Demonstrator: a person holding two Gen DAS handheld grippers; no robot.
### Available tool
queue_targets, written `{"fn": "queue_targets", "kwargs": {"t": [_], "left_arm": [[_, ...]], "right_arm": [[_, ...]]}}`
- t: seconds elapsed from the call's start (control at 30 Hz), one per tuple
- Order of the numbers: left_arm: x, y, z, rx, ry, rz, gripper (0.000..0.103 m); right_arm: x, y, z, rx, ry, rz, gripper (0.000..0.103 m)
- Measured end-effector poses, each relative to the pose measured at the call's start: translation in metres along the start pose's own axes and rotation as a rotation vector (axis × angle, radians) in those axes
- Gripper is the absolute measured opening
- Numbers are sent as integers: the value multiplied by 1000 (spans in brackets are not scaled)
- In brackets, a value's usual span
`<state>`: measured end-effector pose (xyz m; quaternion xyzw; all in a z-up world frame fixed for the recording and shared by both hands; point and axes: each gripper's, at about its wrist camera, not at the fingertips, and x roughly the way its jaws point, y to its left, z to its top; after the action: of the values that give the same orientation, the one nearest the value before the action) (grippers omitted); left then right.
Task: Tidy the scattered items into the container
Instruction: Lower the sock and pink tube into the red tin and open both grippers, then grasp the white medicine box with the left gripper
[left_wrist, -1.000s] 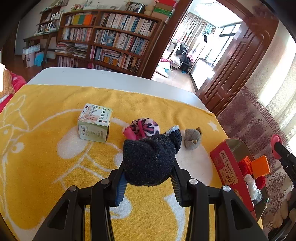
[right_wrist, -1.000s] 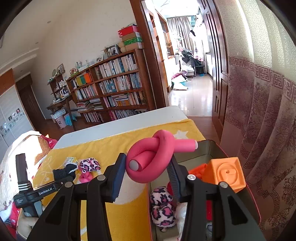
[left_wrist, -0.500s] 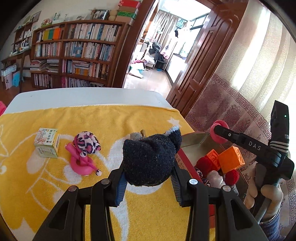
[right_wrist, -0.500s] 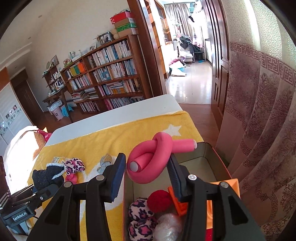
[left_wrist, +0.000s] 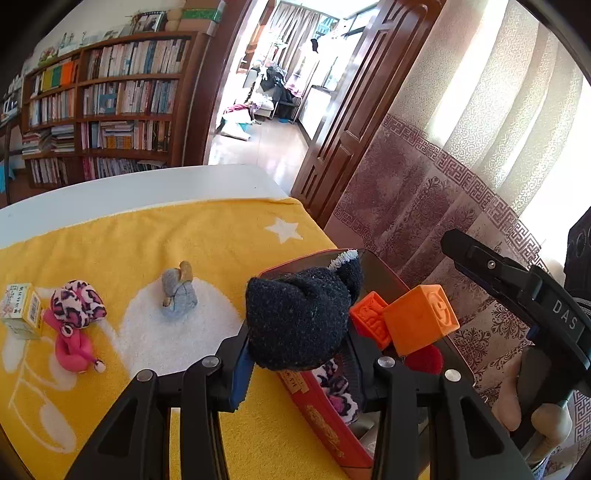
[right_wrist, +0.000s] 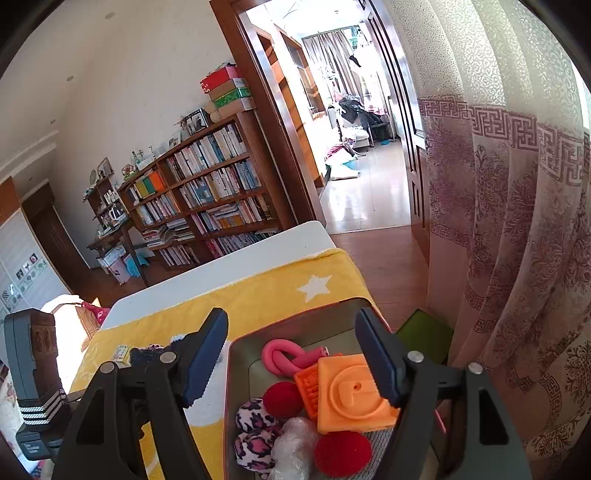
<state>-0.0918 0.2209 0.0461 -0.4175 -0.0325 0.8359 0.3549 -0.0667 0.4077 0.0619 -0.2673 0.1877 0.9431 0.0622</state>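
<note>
My left gripper (left_wrist: 295, 363) is shut on a black fuzzy sock (left_wrist: 301, 317) and holds it above the near left edge of the red tin container (left_wrist: 325, 428). My right gripper (right_wrist: 291, 363) is open and empty above the container (right_wrist: 240, 354). A pink foam roller (right_wrist: 286, 358) lies in the container with orange cubes (right_wrist: 351, 391), red balls (right_wrist: 282, 398) and a leopard-print item (right_wrist: 255, 434). On the yellow cloth (left_wrist: 147, 236) lie a grey plush mouse (left_wrist: 177, 291), a pink leopard-print toy (left_wrist: 75, 325) and a small green box (left_wrist: 20, 310).
The container stands at the table's right edge beside a patterned curtain (left_wrist: 461, 166). A white table edge (left_wrist: 129, 188) runs behind the cloth. A bookshelf (left_wrist: 103, 107) and an open doorway (left_wrist: 273, 92) lie beyond.
My right gripper has opened and the pink roller now lies in the container. My left gripper has carried the black sock rightward to over the container's edge.
</note>
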Motion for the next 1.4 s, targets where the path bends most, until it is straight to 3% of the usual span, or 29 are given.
{"fn": "queue_targets", "kwargs": {"t": [0.2,0.27,0.3,0.33,0.7,1.03,1.4], "left_arm": [[37,-22,15,-6,21,-43,44],[49,-24,19,-27,20,-39,53],[53,-23,21,-43,22,-31,71],[55,-22,22,-60,20,-25,81],[31,9,12,-109,4,48,81],[-11,65,-4,-194,-35,138,81],[-76,154,-22,-335,-105,239,81]], "right_arm": [[-12,-12,0,8,-24,-6,75],[-15,-17,0,18,-29,-10,75],[-17,-20,0,25,-31,-11,75],[-18,-23,-1,33,-33,-12,75],[-20,-24,-7,64,-29,12,75],[-12,24,-15,-5,1,58,75],[14,94,-32,-107,74,124,75]]}}
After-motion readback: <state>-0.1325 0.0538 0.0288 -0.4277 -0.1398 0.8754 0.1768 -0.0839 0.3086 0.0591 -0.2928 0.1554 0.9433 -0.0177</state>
